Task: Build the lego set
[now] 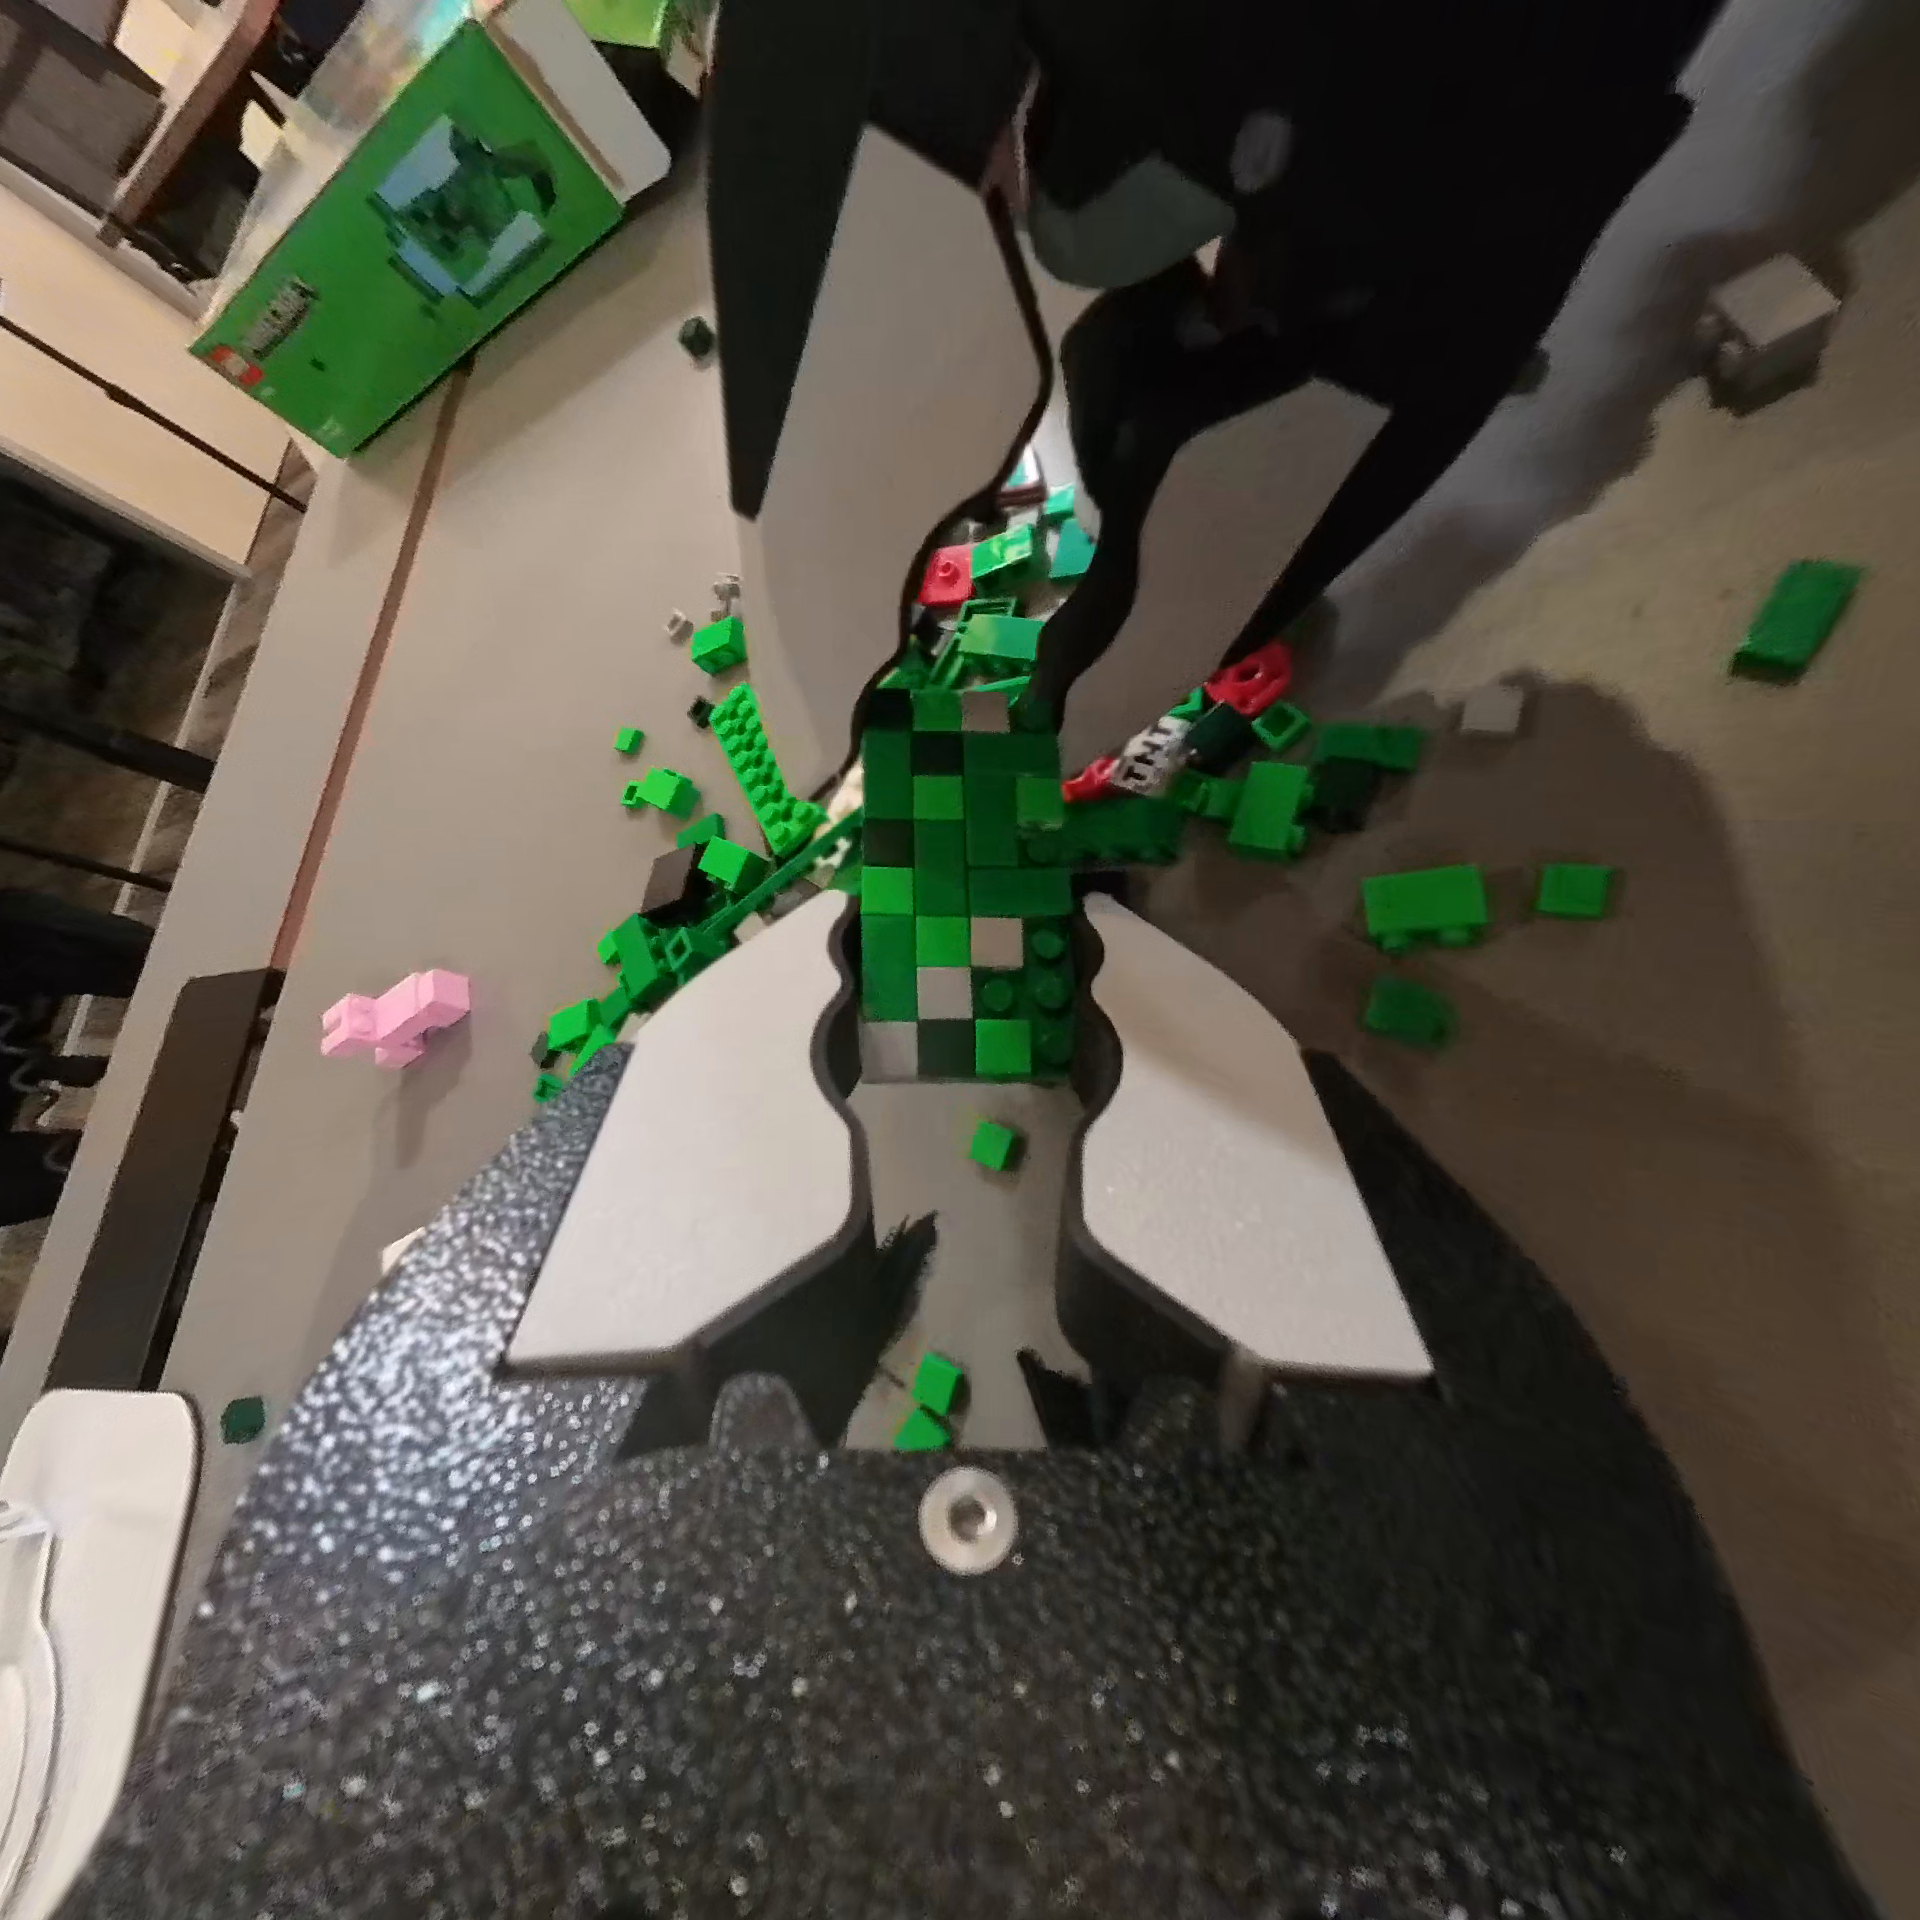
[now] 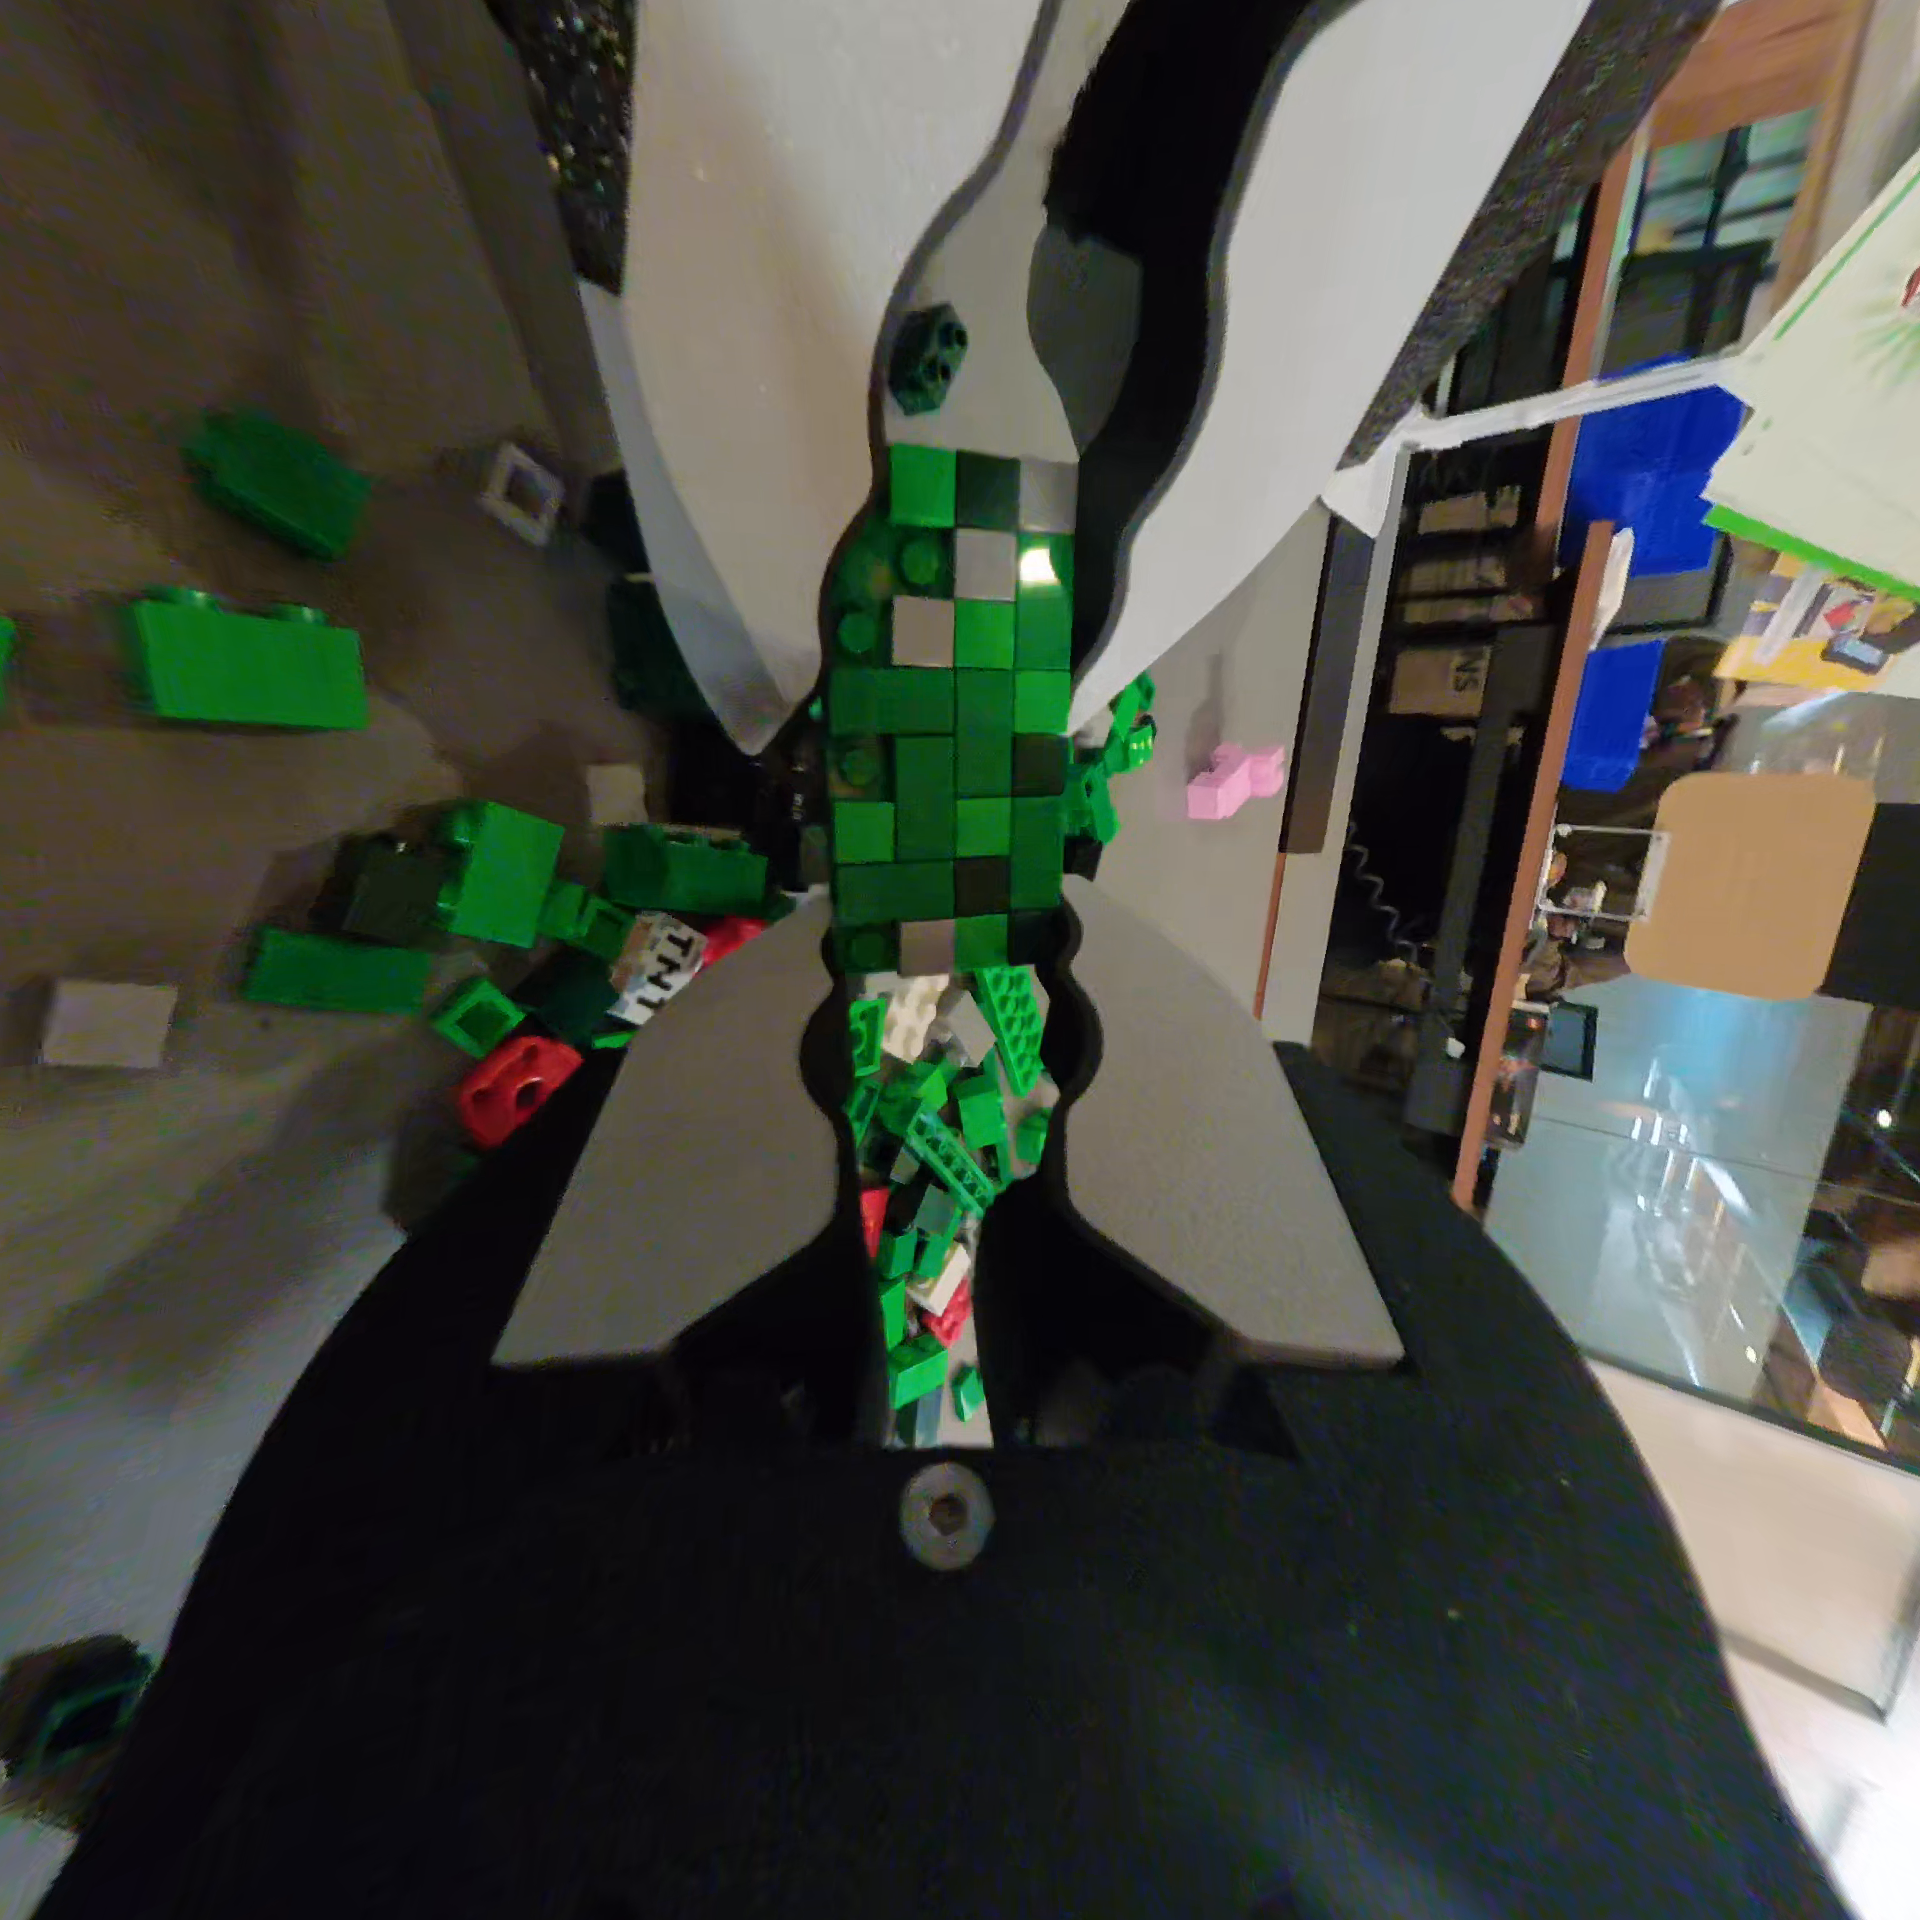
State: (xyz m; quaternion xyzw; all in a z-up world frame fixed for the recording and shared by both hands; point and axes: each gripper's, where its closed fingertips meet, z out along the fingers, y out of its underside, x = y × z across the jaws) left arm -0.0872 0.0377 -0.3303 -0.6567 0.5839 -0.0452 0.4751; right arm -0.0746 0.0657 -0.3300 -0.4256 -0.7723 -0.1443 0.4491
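Each wrist camera looks steeply down along its fingers, close-range, from opposite ends. Both share the green build [image 1: 961,894] [image 2: 951,717] toward 12 o'clock.

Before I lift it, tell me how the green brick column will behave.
The green brick column is many small bricks pressed together, so it probably stays stiff but may snap at a seam if bent. Both grippers, left and right, clamp opposite ends. Glossy faces could slip.
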